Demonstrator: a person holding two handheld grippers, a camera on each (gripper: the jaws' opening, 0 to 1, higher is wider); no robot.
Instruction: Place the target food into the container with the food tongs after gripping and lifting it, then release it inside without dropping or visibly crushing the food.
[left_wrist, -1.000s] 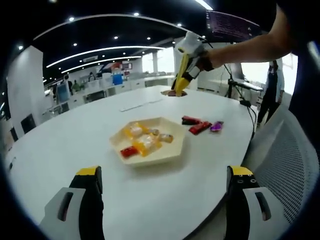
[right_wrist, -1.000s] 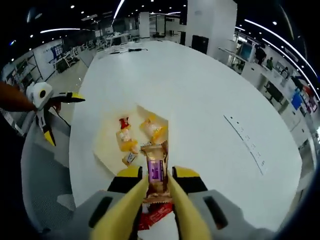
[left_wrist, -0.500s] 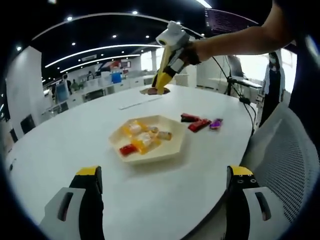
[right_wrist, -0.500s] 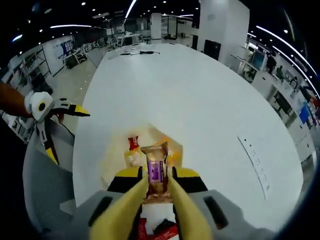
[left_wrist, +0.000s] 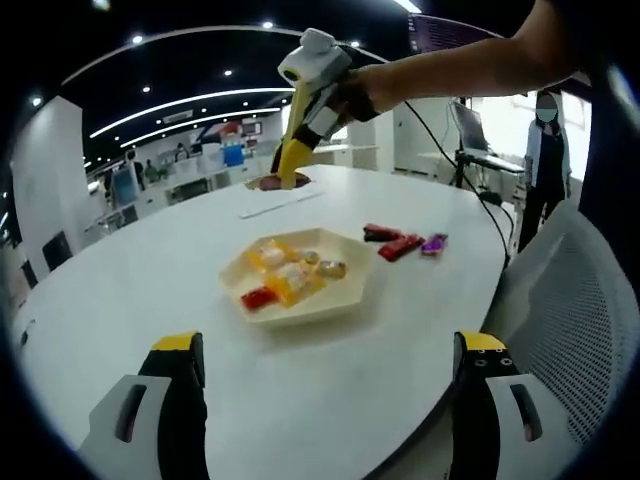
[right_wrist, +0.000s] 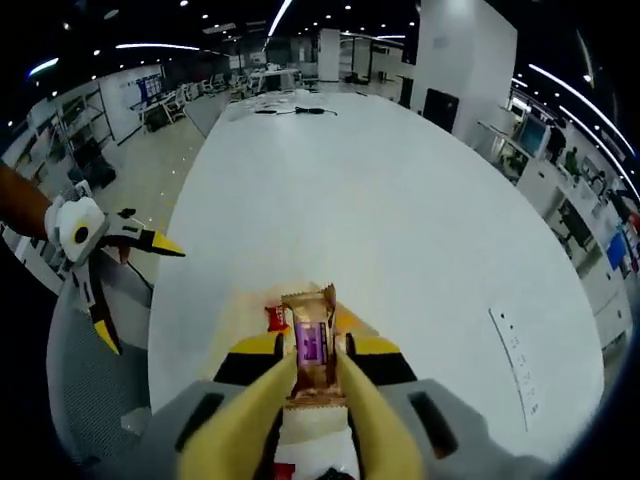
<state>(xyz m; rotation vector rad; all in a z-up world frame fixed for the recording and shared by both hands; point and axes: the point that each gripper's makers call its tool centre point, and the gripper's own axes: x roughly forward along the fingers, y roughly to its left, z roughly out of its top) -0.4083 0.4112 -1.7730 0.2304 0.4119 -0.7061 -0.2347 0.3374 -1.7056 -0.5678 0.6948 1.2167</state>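
A cream hexagonal dish (left_wrist: 340, 298) holds several wrapped snacks on the white table (left_wrist: 150, 280). In the left gripper view my left gripper (left_wrist: 330, 346) stands wide open near the table's front edge, with nothing between its jaws. My right gripper (left_wrist: 300, 120) hangs high over the far side of the table, beyond the dish. It is shut on a brown wrapped snack (left_wrist: 276, 182). In the right gripper view the right gripper (right_wrist: 312, 358) clamps that brown snack with a purple label (right_wrist: 310, 340). The dish (right_wrist: 245, 322) lies mostly hidden beneath it. The left gripper (right_wrist: 120, 275) shows open at the left.
Two red bars (left_wrist: 392, 243) and a purple snack (left_wrist: 433, 244) lie loose on the table right of the dish. A grey mesh chair (left_wrist: 570, 330) stands at the table's right edge. A person (left_wrist: 545, 150) stands beyond it. A strip of paper (left_wrist: 280, 203) lies farther back.
The right gripper has carried the brown snack to the left in the left gripper view. In its own view the dish has slid down under the jaws. The left gripper stays open and still.
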